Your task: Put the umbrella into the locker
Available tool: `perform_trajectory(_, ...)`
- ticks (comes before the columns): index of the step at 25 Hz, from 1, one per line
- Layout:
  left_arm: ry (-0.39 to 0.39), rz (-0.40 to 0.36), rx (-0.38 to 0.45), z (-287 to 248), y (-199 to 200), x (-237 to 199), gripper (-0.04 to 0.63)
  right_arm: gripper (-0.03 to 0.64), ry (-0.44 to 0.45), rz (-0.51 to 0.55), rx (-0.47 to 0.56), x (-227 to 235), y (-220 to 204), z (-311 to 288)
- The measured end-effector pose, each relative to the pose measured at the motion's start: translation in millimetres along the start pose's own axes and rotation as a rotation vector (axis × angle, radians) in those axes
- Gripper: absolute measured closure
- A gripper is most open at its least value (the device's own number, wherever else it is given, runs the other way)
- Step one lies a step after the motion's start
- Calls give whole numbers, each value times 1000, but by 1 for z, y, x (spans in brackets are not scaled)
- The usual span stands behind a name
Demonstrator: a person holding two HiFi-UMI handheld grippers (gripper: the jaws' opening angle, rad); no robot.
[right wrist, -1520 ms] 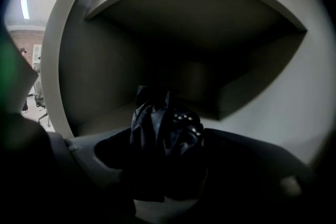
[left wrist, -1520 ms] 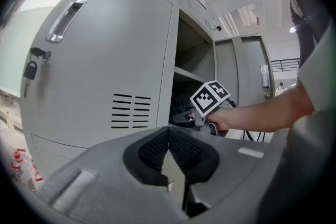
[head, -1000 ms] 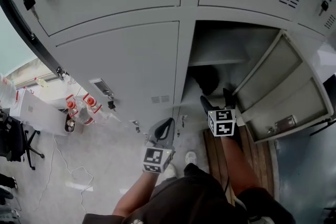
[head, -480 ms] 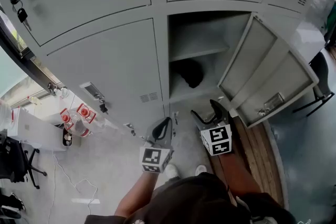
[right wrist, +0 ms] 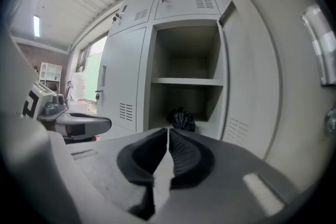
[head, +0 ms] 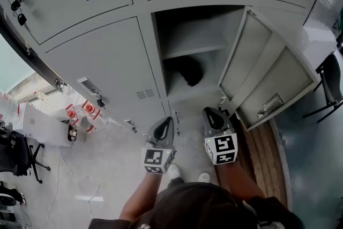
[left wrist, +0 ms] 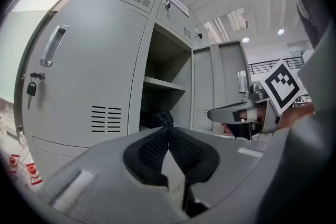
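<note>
The black folded umbrella (head: 187, 69) lies in the lower compartment of the open grey locker (head: 161, 35), under its shelf (head: 193, 50). It also shows as a dark bundle in the left gripper view (left wrist: 160, 118) and the right gripper view (right wrist: 181, 119). My right gripper (head: 211, 115) hangs in front of the locker, clear of the umbrella. Its jaws are closing and its tips (right wrist: 168, 131) meet with nothing between them. My left gripper (head: 165, 127) is beside it, to the left of the opening, shut and empty (left wrist: 168, 128).
The locker door (head: 268, 78) swings out to the right. Shut lockers with keys (head: 16, 5) stand left and above. Bottles with red caps (head: 80, 115) and a cable (head: 75, 179) lie on the floor at left. Chairs (head: 332, 83) stand at the sides.
My right gripper has drawn back out of the locker toward me and its jaws have come together. The umbrella stays inside. The left gripper has shifted slightly.
</note>
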State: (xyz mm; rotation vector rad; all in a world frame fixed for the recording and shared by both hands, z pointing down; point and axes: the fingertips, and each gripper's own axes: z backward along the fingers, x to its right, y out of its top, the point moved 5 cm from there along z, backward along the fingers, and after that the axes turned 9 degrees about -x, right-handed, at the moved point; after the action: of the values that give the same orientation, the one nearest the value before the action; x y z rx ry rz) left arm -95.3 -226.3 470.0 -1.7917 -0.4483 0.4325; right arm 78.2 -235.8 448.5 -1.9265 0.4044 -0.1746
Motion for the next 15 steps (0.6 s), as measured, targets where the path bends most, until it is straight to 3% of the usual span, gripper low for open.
perform_trajectory(15, 132, 2, -5, 11, 16, 10, 591, 614, 49, 24, 25, 17, -2, 20)
